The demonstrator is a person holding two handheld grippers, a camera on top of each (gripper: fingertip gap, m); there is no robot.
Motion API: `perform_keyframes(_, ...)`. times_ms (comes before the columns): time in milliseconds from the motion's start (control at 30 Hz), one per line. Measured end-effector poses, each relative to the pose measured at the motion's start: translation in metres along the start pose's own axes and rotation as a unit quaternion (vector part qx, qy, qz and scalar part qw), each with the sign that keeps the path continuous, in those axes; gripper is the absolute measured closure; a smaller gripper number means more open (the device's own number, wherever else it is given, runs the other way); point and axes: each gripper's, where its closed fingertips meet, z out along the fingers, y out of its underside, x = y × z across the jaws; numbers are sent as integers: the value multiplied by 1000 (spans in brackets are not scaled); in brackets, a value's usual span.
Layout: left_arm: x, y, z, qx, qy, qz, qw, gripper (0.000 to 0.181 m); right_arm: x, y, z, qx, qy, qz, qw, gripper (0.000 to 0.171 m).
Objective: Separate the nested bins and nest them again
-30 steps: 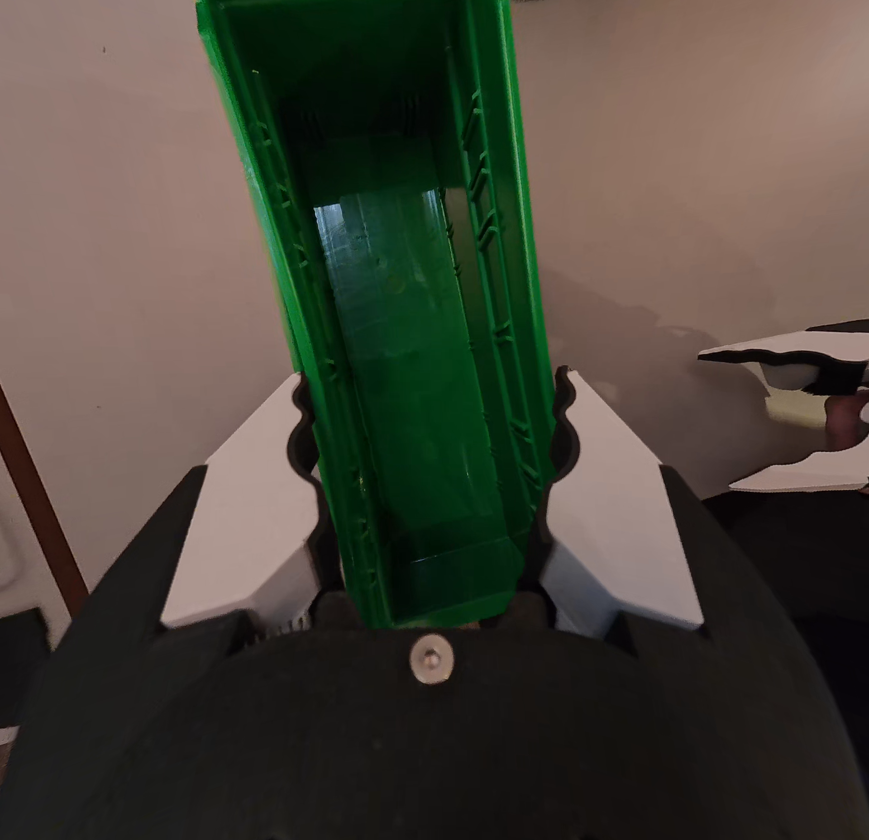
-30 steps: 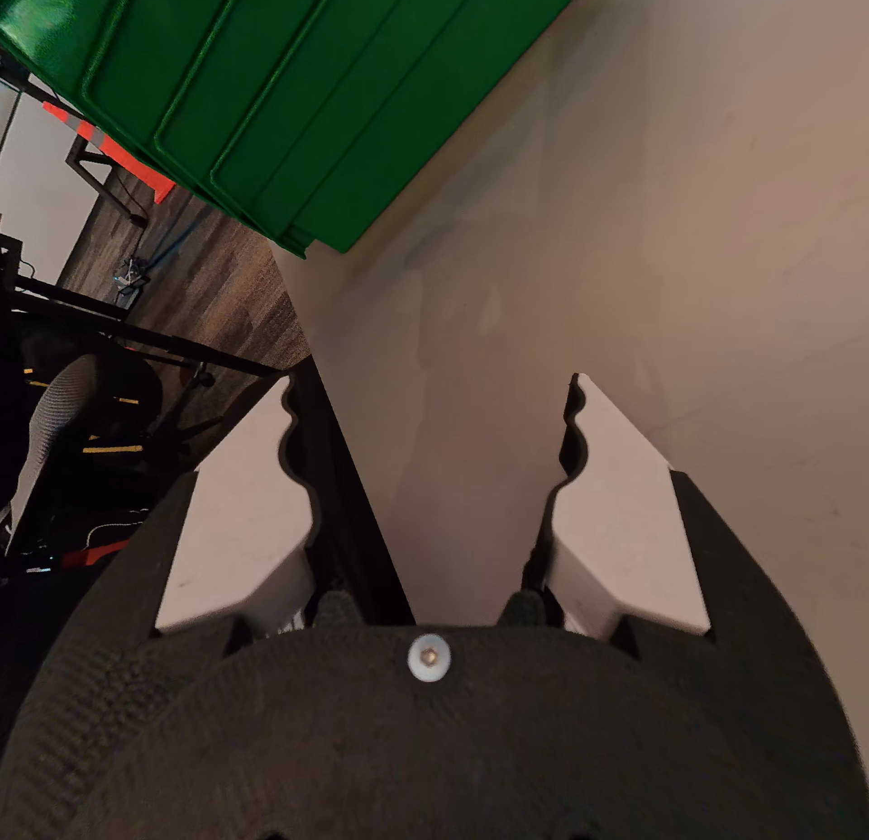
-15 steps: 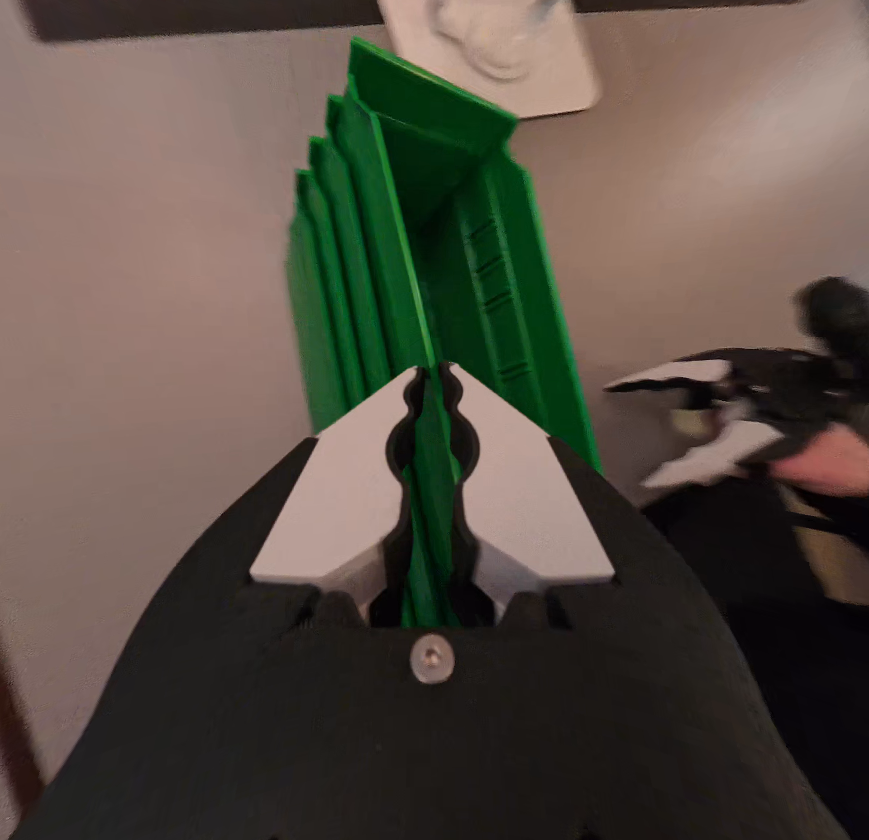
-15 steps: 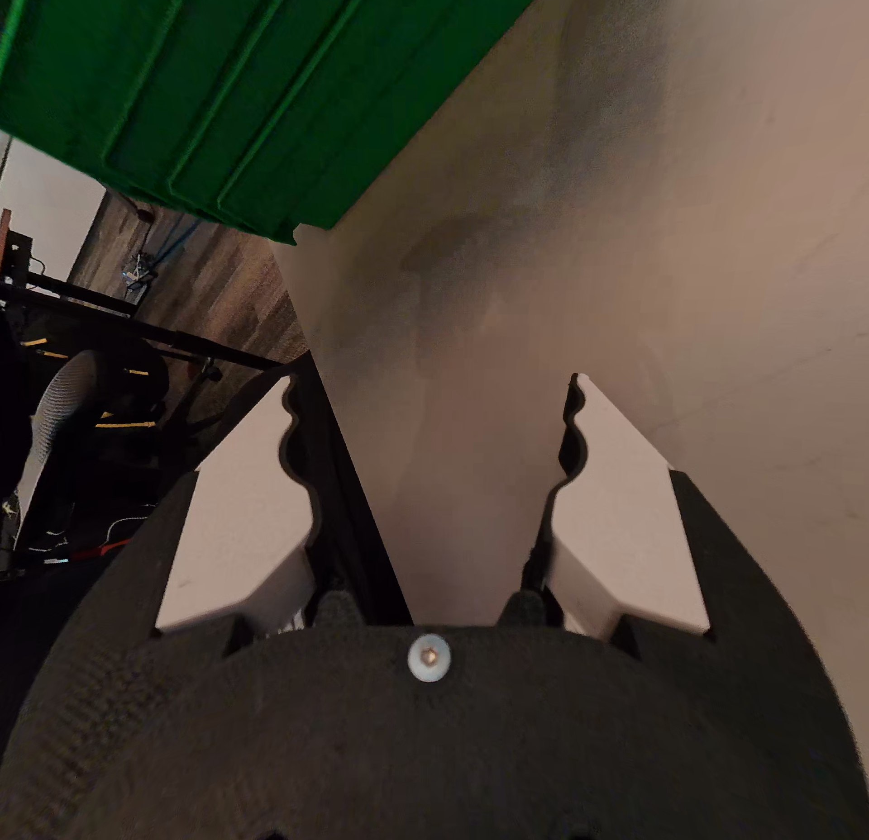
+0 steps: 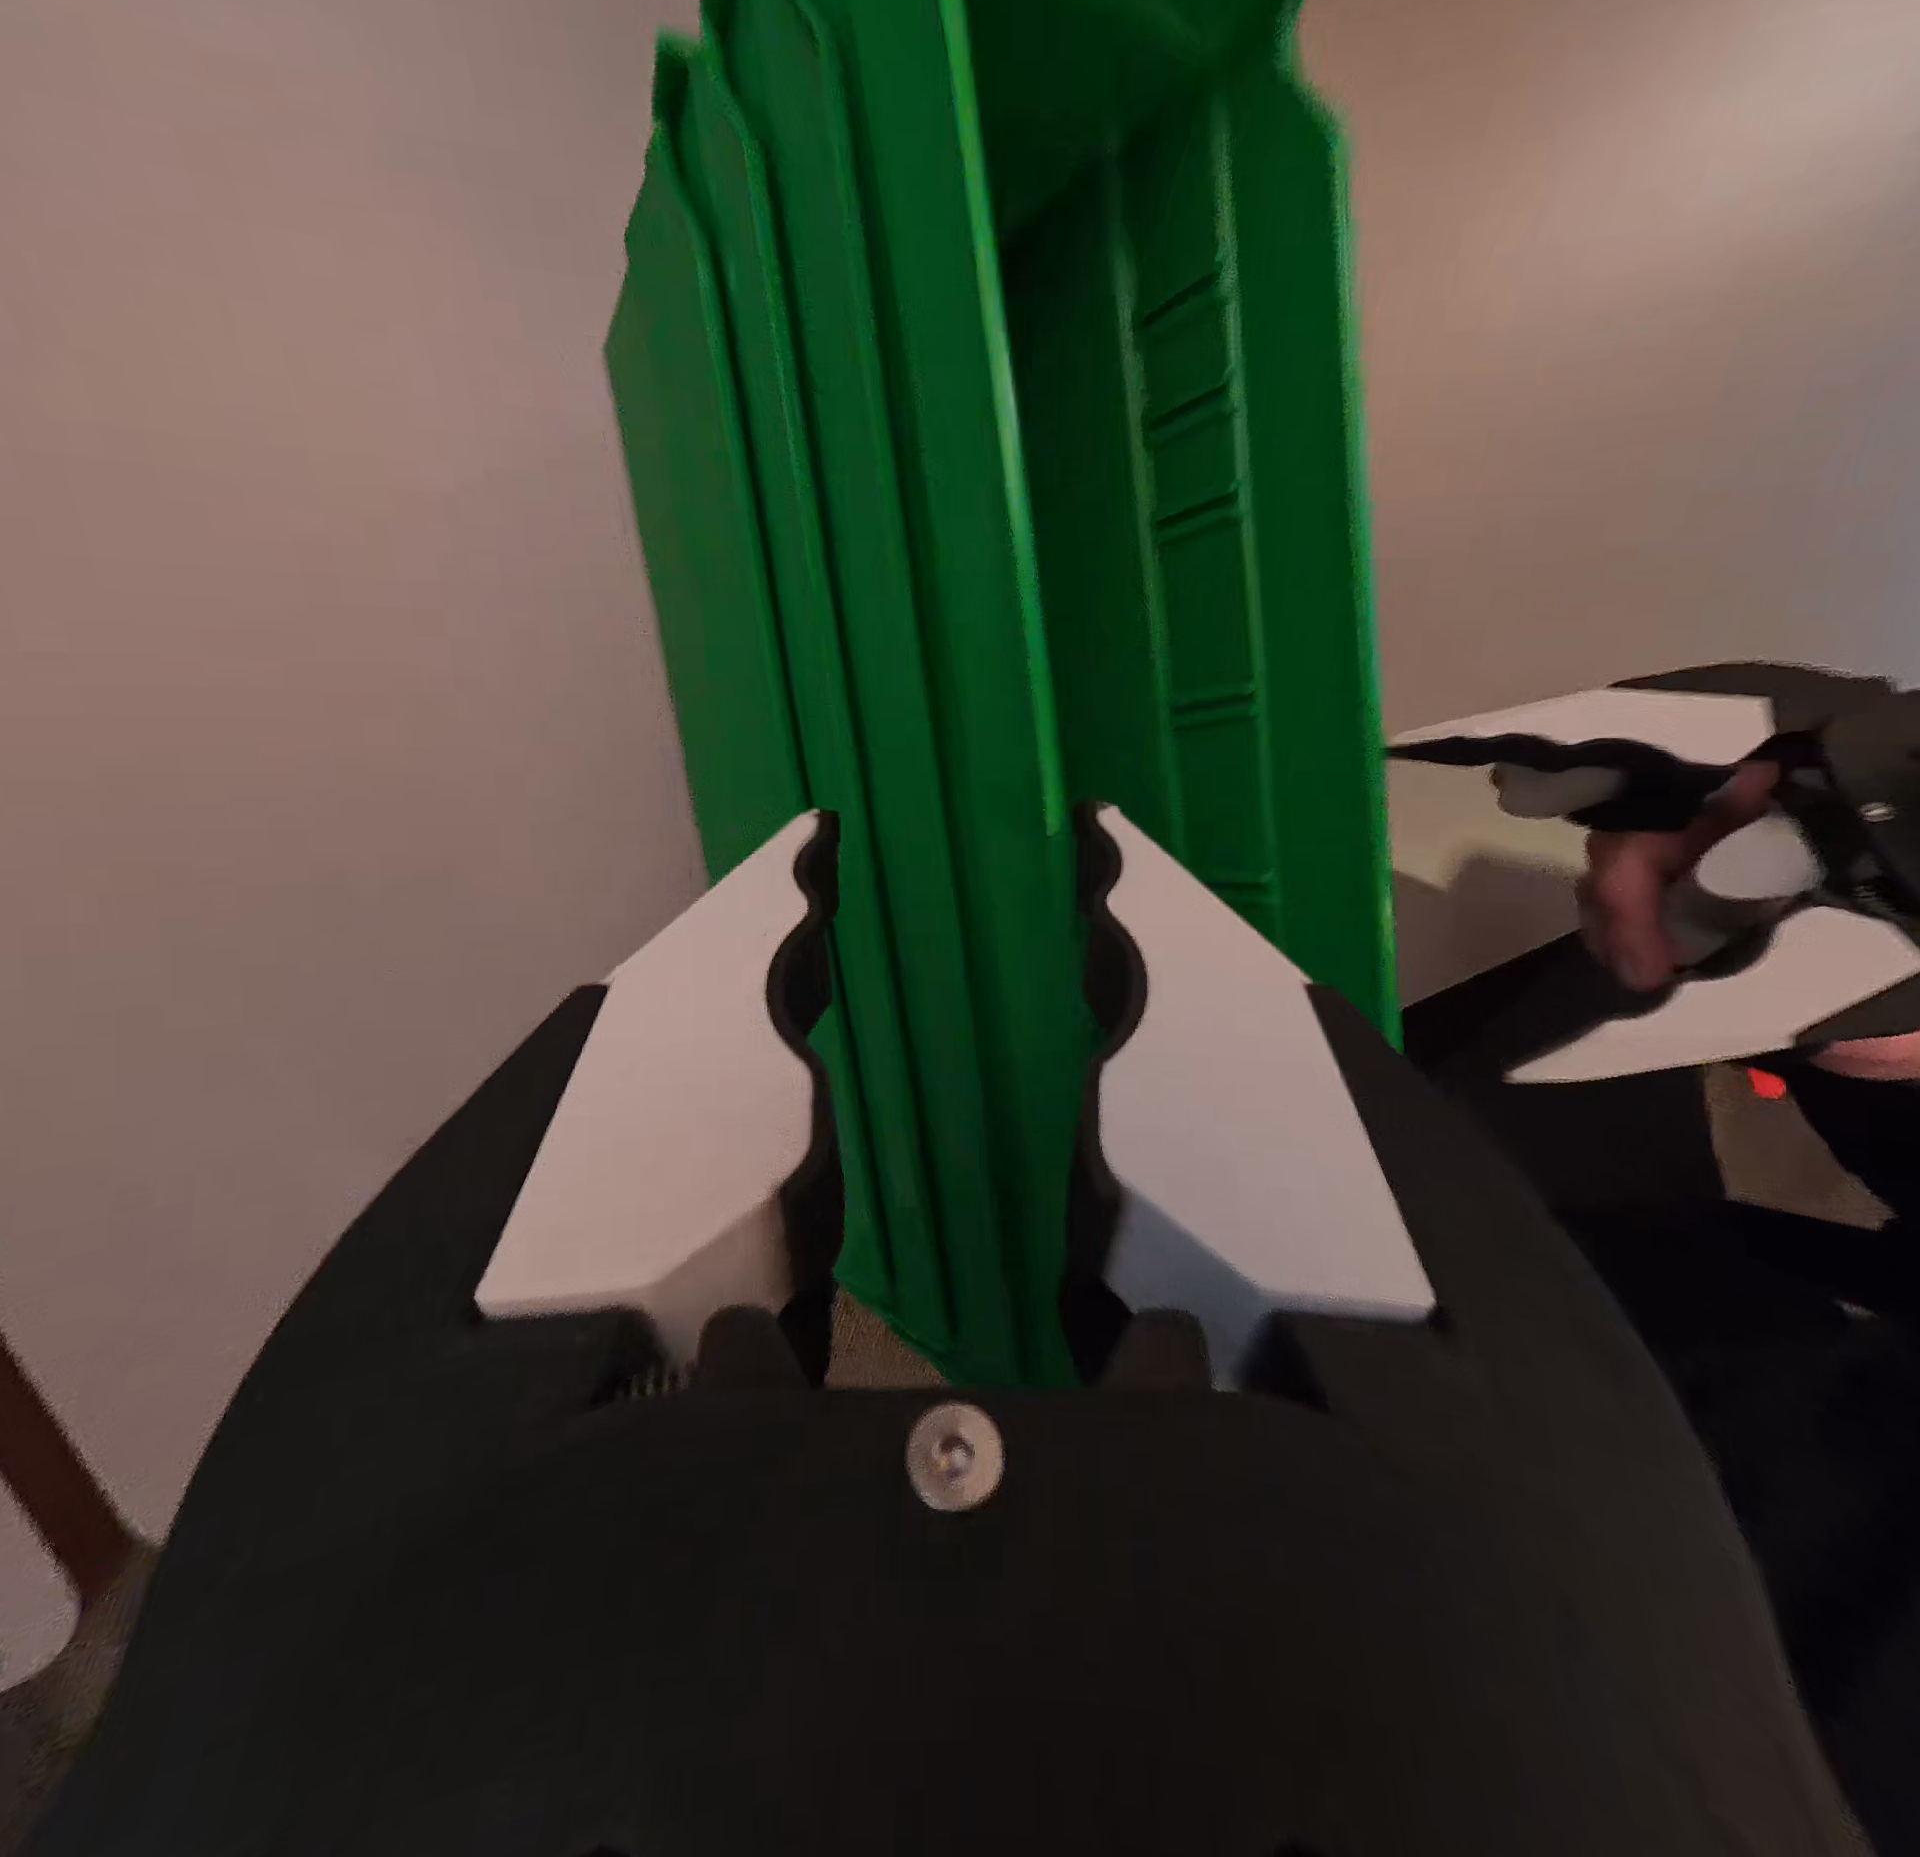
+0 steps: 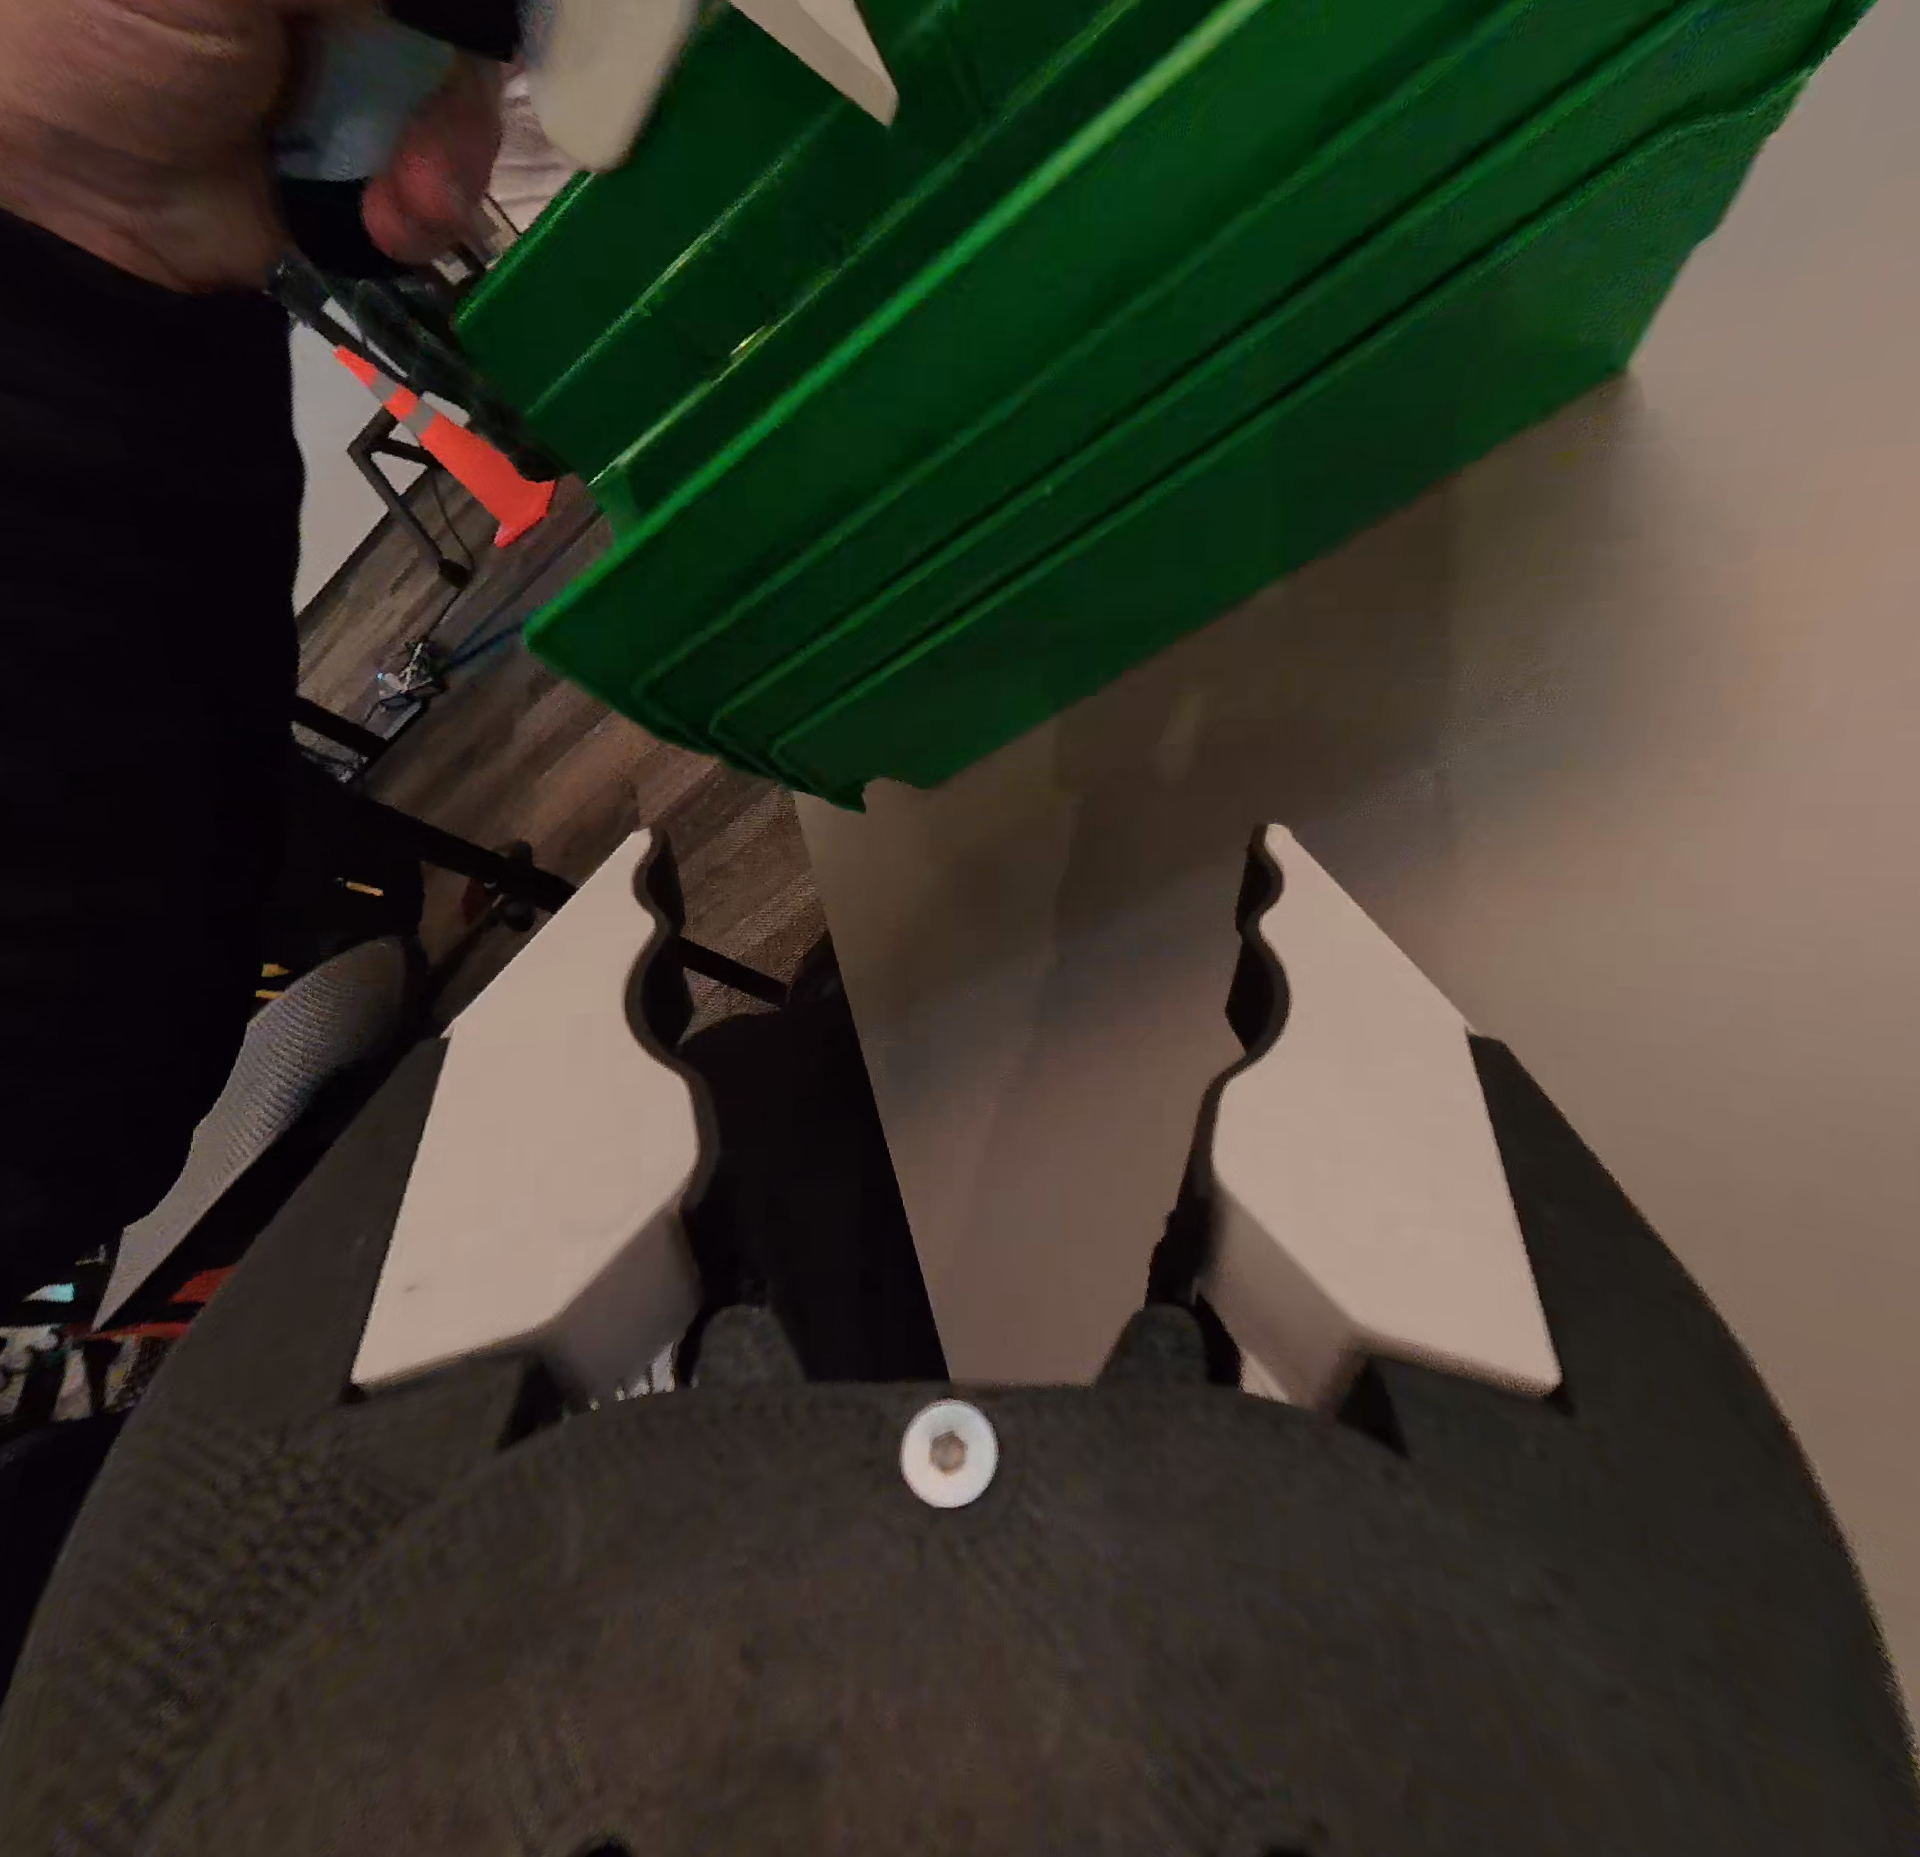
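Jaws on the left gripper [image 5: 956, 831] sit partly apart, straddling the stepped rims along one long side of the nested green bins [image 5: 997, 581]; the right pad touches the rim, the left pad shows a thin gap lower down, so clamping force can't be confirmed. Right gripper [image 6: 961, 841] jaws are spread wide, nothing between them, just short of the stack's near corner [image 6: 1143, 436].

Bins: glossy green moulded plastic, long and narrow, several shells nested with layered flanges, ribbed slots down the inner wall. Stack is tilted, far end resting on the smooth beige table [image 6: 1558, 872].

Fingers: white faceted blocks with black wavy pads, on textured black bodies with one hex screw each. Frames are motion-blurred. No readable markings on the bins.
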Motion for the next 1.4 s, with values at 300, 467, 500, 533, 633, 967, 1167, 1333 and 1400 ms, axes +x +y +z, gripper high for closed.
perform_keyframes(300,-37,9,-4,56,45,-37,997,112,-5,32,18,-47,-11,-1,999,66)
perform_keyframes(467,-12,-11,-43,164,60,14,984,104,3,31,13,-37,-8,0,999,67)
perform_keyframes(500,3,-16,-58,205,84,39,974,119,3,28,11,-31,-10,-4,999,68)
perform_keyframes(533,25,-21,-78,255,128,57,957,124,1,24,7,-21,-14,-11,1000,68)
perform_keyframes(633,84,-26,-130,333,192,132,914,130,-14,-2,-10,27,-41,-42,998,75)
perform_keyframes(967,285,23,-77,241,539,206,780,129,-17,-66,-84,167,-23,-52,984,100)
perform_keyframes(1167,329,46,-41,191,596,226,747,133,-32,-66,-84,162,-33,-80,983,130)
perform_keyframes(1333,341,58,-46,191,621,248,719,134,-45,-59,-79,140,-61,-102,983,146)
perform_keyframes(1400,342,63,-54,197,637,255,700,134,-49,-59,-79,134,-65,-112,982,142)
